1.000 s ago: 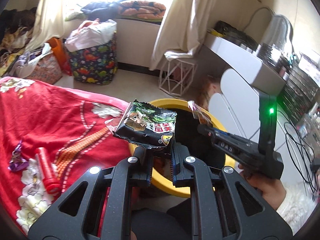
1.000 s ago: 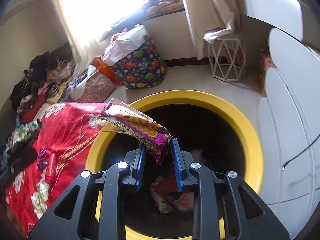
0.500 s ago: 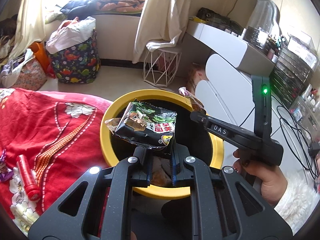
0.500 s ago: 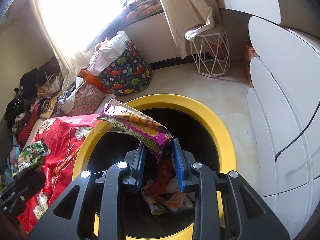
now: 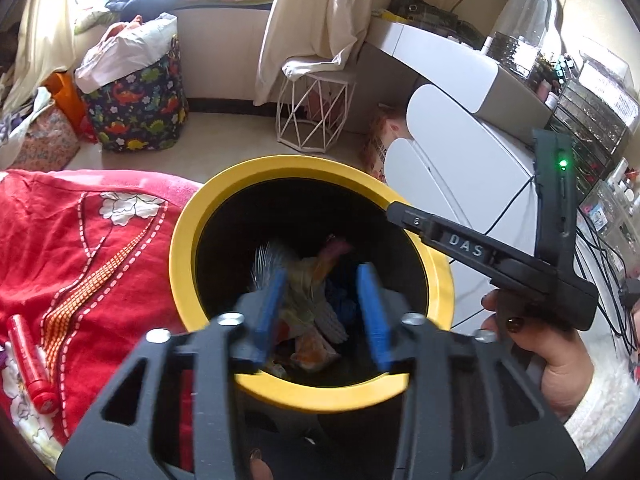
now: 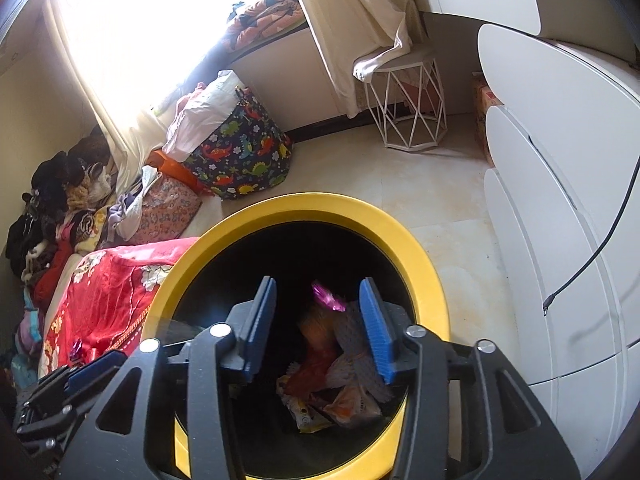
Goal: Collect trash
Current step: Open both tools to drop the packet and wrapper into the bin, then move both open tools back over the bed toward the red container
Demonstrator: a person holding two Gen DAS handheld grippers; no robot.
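While hanging over the yellow-rimmed bin [image 5: 181, 256], left gripper [image 5: 323, 312] released, blue pads [image 5: 267, 320] spread with nothing between them, jaws just opened. Same for right gripper [image 6: 318, 330]: over the same bin [image 6: 424, 272], blue pads [image 6: 376, 332] parted and bare, jaws likewise just opened. Seen from the left wrist view, right gripper's black body [image 5: 492, 256] reaching across the far-right rim, gripped by a hand [image 5: 544, 344] in a fluffy white sleeve [image 5: 596, 404]. Down in the dark bin, a heap of trash [image 6: 340, 384]: orange and pale wrappers crumpled together, a purple wrapper [image 6: 328, 296] at the top of the pile, blurred in both views. No sure sign of the black-and-green packet among the heap. Left of the bin, touching its rim, a red flowered blanket [image 5: 72, 248], with a red tube [image 5: 32, 364] lying on it near the left edge. Behind, on the pale floor, a dinosaur-print bag [image 5: 136, 112], a white wire stool [image 5: 314, 112], and white rounded drawers [image 6: 560, 208] at right.
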